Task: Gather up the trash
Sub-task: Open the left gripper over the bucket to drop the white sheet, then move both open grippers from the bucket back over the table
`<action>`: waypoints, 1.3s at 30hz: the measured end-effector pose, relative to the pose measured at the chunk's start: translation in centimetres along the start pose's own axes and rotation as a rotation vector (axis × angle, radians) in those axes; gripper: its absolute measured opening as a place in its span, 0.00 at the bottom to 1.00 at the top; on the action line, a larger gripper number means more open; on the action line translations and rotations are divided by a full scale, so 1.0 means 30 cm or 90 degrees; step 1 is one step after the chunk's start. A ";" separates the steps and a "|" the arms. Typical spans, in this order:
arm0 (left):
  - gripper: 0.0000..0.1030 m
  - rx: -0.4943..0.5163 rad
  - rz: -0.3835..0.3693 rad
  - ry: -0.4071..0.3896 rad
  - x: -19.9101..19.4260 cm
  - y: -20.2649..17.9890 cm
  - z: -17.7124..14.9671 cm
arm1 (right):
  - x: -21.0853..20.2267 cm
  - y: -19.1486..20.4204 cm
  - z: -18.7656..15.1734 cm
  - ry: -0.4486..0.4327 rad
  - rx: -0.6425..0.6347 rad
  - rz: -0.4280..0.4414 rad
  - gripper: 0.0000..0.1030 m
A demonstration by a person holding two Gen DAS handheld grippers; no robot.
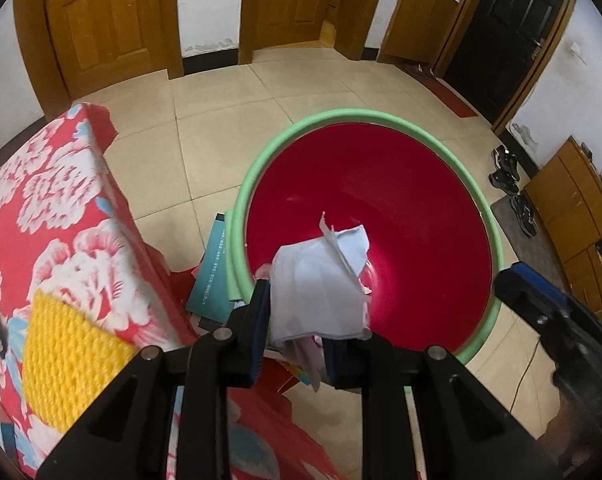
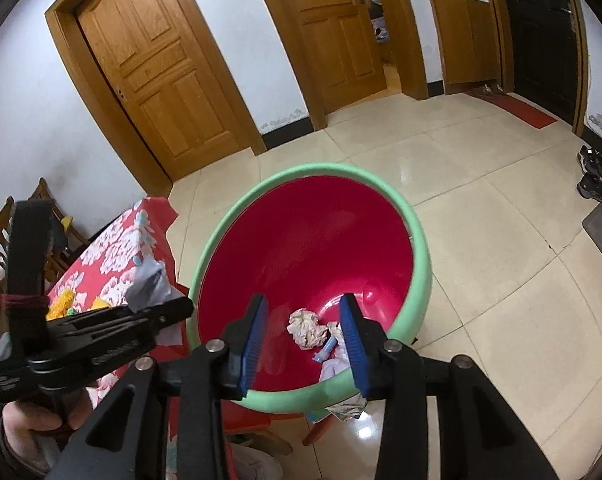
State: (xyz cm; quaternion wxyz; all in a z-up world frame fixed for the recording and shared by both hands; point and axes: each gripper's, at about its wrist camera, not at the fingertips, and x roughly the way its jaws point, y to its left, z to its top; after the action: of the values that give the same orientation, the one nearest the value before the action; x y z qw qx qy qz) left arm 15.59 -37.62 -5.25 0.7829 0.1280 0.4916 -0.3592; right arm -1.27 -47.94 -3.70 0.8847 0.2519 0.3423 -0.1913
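In the left wrist view my left gripper (image 1: 301, 320) is shut on a crumpled white paper (image 1: 317, 280), holding it over the near edge of a red basin with a green rim (image 1: 373, 118). The right gripper (image 1: 541, 312) shows at the right edge, beside the basin. In the right wrist view my right gripper (image 2: 305, 334) stands open above the basin rim (image 2: 421, 248), with nothing between its blue pads (image 2: 257, 336). A crumpled paper ball (image 2: 307, 328) and a few other scraps lie on the basin floor. The left gripper (image 2: 157, 312) with its paper (image 2: 149, 284) is at the left.
A table with a red floral cloth (image 1: 61, 200) stands left of the basin, bearing a yellow knitted mat (image 1: 69, 352). A teal booklet (image 1: 213, 272) lies between table and basin. Shoes (image 1: 509, 176) sit on the tiled floor at right. Wooden doors line the far wall; a chair (image 2: 5, 232) stands at left.
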 end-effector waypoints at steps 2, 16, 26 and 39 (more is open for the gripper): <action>0.25 0.002 0.006 0.012 0.013 -0.004 0.004 | -0.006 -0.010 0.001 -0.003 0.008 0.000 0.43; 0.52 0.011 0.001 -0.007 -0.033 -0.028 0.014 | -0.025 -0.037 -0.012 0.003 0.024 0.004 0.59; 0.52 -0.007 -0.002 -0.025 -0.160 -0.009 -0.030 | -0.068 -0.009 -0.033 -0.001 0.022 0.014 0.65; 0.52 -0.067 0.045 -0.050 -0.349 0.164 -0.164 | -0.138 0.121 -0.078 0.005 -0.025 0.059 0.71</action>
State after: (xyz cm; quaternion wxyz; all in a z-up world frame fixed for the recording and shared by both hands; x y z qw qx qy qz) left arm 12.94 -26.84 0.63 0.8196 0.0901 0.4735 -0.3098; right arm -3.48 -42.99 -1.16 0.8959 0.2512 0.3377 -0.1421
